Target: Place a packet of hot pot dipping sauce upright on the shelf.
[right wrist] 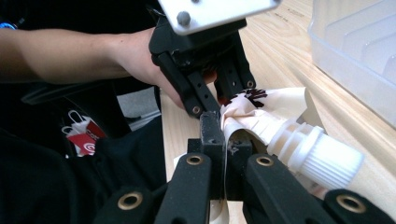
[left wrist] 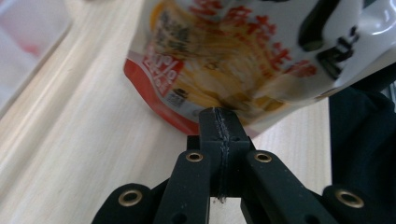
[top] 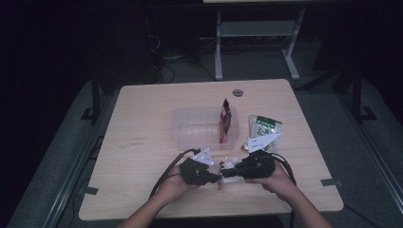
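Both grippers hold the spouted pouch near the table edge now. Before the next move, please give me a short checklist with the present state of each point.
1. Left gripper shut on the spouted pouch: ok, jaws closed on its lower edge.
2. Right gripper shut on the pouch beside the white cap: ok.
3. Cap screwed on: ok, it sits on the spout; tightness cannot tell.
4. Clear bin has room: ok, only a red packet stands at its right end.
5. Green packet away from both grippers: ok, it lies right of the bin.

The pouch [left wrist: 224,60] bears red print reading "20%"; its other characters are too blurred to read.
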